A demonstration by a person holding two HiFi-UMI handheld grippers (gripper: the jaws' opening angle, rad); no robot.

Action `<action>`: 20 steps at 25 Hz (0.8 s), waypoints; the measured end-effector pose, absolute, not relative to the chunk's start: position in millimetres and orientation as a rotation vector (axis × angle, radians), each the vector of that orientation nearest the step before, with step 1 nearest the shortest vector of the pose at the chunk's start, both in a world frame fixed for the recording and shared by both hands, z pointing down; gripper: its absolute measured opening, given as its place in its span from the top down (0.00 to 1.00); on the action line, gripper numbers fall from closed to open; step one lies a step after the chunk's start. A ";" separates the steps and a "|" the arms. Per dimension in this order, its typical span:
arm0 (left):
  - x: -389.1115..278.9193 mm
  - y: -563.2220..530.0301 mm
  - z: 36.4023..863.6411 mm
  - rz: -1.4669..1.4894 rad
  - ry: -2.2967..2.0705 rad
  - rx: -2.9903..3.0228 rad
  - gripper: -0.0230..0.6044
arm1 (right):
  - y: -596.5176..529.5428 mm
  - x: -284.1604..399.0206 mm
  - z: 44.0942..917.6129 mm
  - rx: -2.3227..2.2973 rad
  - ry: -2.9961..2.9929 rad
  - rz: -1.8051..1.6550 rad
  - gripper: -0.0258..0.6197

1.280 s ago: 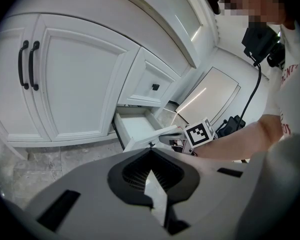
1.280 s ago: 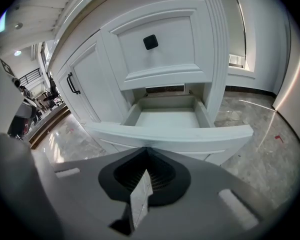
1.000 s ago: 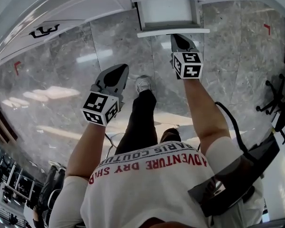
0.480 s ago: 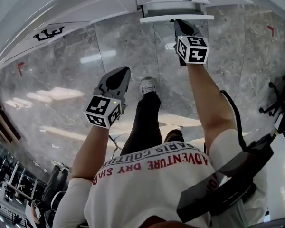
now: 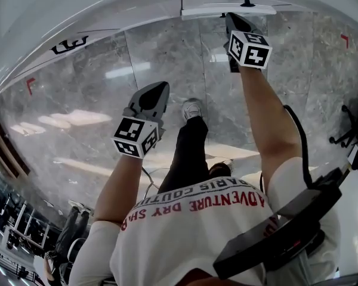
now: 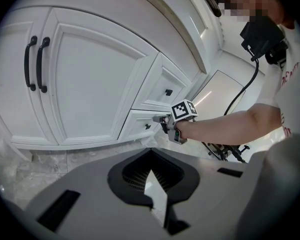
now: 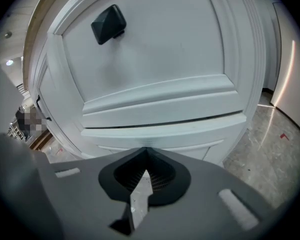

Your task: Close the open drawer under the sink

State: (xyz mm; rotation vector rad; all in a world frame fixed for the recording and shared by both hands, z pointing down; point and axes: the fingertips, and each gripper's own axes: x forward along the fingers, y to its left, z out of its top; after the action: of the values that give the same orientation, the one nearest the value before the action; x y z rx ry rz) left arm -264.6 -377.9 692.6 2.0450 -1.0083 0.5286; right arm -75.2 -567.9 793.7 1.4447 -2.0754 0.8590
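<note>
The white lower drawer [image 5: 227,9] under the counter is pushed almost flush with the cabinet. Only its front shows as a thin strip at the top of the head view. My right gripper [image 5: 231,19] is shut, and its tips press on that drawer front. In the right gripper view the shut tips [image 7: 145,150] touch the drawer's top rail [image 7: 160,131]. A thin dark gap separates the rail from the upper drawer, which has a black knob [image 7: 108,23]. My left gripper [image 5: 161,87] hangs shut and empty over the floor. Its view shows the right gripper [image 6: 176,124] against the lower drawer [image 6: 139,125].
White cabinet doors with two black bar handles [image 6: 36,64] stand left of the drawers. The person's shoe [image 5: 194,108] rests on the grey marble floor [image 5: 77,130] between the arms. A black chair base [image 5: 349,137] sits at the right, and a cable [image 5: 298,142] trails along the right arm.
The right gripper has pushed forward and the drawer has slid in, from well open to nearly flush. The left gripper has stayed about where it was.
</note>
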 end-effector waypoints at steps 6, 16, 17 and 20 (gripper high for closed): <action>-270.8 -382.3 695.7 0.528 -1.013 2.044 0.96 | -584.2 -76.8 795.2 1.458 -2.045 0.880 0.96; -271.3 -379.3 673.7 0.489 -1.025 2.075 0.96 | -559.0 -93.9 775.1 1.303 -2.109 0.868 0.96; -270.0 -378.6 671.1 0.481 -1.031 2.074 0.96 | -544.6 -101.1 766.4 1.261 -2.138 0.866 0.96; -261.0 -372.8 661.7 0.449 -1.046 2.071 0.96 | -491.8 -125.9 728.9 1.078 -2.247 0.816 0.96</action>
State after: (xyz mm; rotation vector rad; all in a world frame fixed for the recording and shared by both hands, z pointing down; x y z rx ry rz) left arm -261.0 -372.8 661.7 2.0709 -1.0462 0.4493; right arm -125.9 -491.8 728.9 1.0776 -2.2473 0.8161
